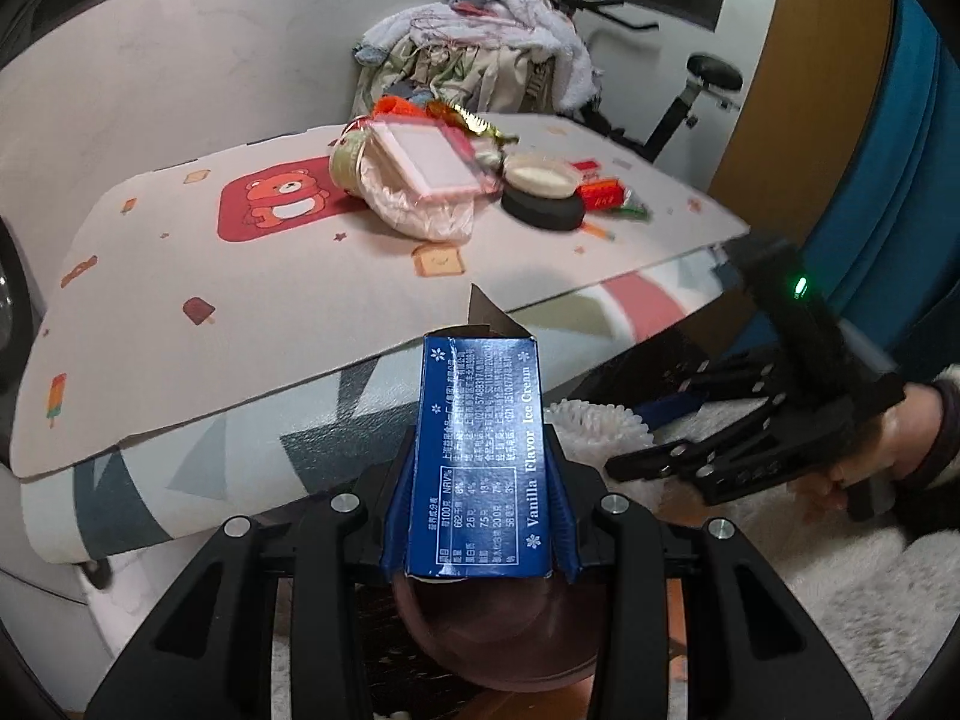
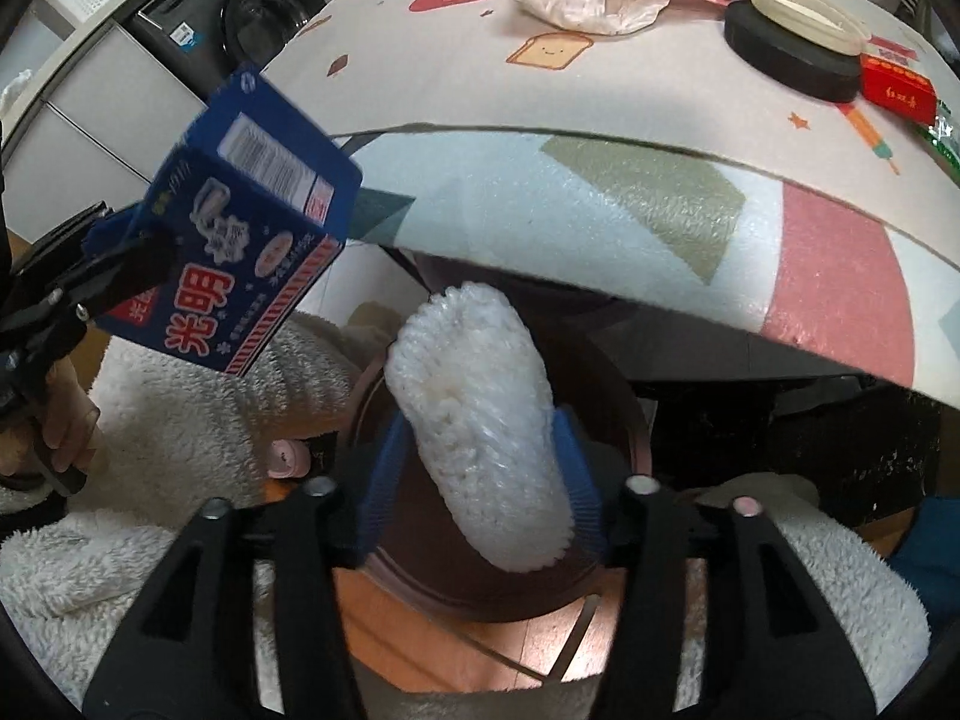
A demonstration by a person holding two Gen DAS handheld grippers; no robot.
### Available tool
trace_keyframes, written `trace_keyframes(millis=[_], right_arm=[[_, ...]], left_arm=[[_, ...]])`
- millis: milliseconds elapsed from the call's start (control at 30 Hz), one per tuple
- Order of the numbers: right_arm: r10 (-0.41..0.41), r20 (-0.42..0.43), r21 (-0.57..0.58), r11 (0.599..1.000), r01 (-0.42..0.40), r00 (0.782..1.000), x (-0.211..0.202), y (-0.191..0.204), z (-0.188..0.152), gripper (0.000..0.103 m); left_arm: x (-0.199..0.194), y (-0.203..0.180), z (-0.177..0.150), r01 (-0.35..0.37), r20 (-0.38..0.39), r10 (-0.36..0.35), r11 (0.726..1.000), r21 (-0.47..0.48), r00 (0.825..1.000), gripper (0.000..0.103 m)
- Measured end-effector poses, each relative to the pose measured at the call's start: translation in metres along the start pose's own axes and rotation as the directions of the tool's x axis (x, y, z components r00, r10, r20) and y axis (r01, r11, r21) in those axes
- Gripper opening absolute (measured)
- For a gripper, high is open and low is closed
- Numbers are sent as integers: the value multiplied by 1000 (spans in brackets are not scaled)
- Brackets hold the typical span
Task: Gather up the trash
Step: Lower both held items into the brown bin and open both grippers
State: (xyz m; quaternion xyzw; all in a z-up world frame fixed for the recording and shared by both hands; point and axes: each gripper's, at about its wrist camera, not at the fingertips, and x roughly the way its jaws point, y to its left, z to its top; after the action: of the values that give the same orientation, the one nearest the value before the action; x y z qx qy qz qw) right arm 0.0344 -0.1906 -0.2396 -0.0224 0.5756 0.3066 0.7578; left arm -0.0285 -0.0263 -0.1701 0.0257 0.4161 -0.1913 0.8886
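My left gripper (image 1: 480, 480) is shut on a blue vanilla ice cream carton (image 1: 480, 456), held off the table's front edge above a dark brown round bin (image 1: 498, 630). The carton also shows at the left of the right wrist view (image 2: 240, 240). My right gripper (image 2: 474, 480) is shut on a white foam net sleeve (image 2: 480, 420), held over the same bin (image 2: 606, 420). The right gripper appears at the right of the left wrist view (image 1: 750, 438). More trash lies on the table: a plastic bag (image 1: 420, 204), a pink tray (image 1: 426, 162), a red box (image 1: 603, 192).
The table (image 1: 240, 300) has a bear-print cover. A black round container with a cream lid (image 1: 543, 192) stands by the trash. Clothes (image 1: 480, 42) are piled behind the table. An exercise bike (image 1: 690, 90) stands at the back right. A washing machine (image 2: 264, 6) is at the left.
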Motion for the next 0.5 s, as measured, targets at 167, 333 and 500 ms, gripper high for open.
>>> trace_keyframes(millis=[167,333,500], right_arm=[[-94,106,-33,995,98,990,-9,-10,3,88],[-172,299,-67,977,200,939,-31,-16,0,97],[-195,383,-64,970,236,903,-41,-28,-12,97]], left_arm=[[15,-3,-13,20,-31,-19,999,50,999,37],[25,-6,-19,68,-50,-64,995,78,997,38],[42,-11,-26,100,-94,-91,991,87,991,38]])
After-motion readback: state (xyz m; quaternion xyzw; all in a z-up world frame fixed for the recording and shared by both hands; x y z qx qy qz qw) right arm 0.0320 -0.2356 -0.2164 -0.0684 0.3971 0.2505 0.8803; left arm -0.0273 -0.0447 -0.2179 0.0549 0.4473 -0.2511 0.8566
